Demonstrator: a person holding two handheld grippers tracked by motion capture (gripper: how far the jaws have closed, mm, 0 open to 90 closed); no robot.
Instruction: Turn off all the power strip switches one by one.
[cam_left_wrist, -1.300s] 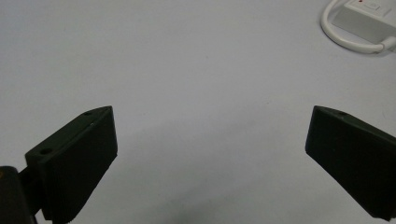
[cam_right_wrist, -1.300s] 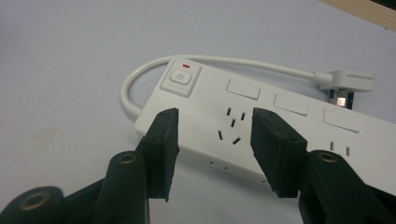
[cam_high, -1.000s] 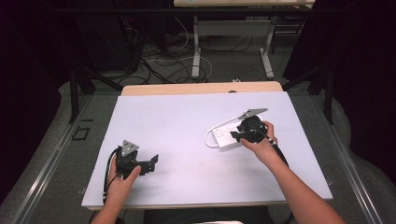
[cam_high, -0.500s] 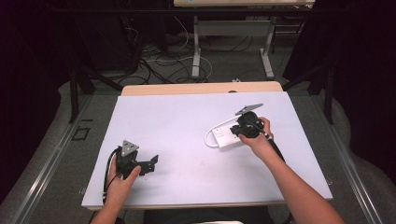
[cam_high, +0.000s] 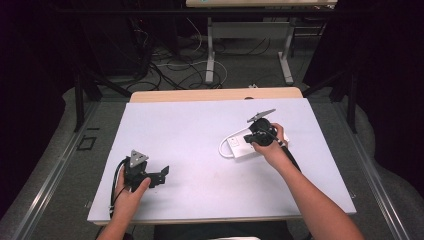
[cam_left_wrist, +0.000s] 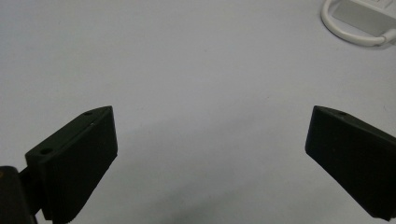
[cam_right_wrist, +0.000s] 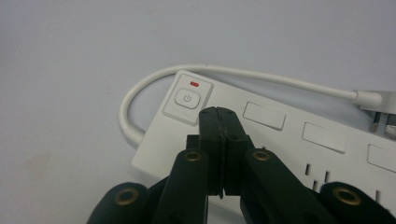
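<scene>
- Lying right of centre in the high view on the white counter (cam_high: 200, 150): a white power strip (cam_high: 239, 147), its white cord (cam_high: 223, 148) looping off its left end.
- Beyond the counter's far edge, at the top of that frame: a dim floor with loose cables (cam_high: 170, 70) and the grey legs of another table (cam_high: 212, 55).
- Nothing standing between either gripper and the strip; bare counter all around it.
- Resting at lower left of the high view: left gripper (cam_high: 162, 175), well apart from the strip, fingers (cam_left_wrist: 79, 158) spread wide over bare counter in the left gripper view, the cord's loop at that frame's upper right.
- Held over the strip's right part in the high view: right gripper (cam_high: 248, 137), fingers (cam_right_wrist: 212, 135) pressed together after just closing, nothing pinched between them.
- In the right gripper view: fingertips poised at the lower right corner of the power button (cam_right_wrist: 186, 99), a red lamp (cam_right_wrist: 194, 84) lit above it; touching the strip or just above it, impossible to tell.
- To the right of the fingers there: covered sockets (cam_right_wrist: 264, 115) running toward the frame's right edge.
</scene>
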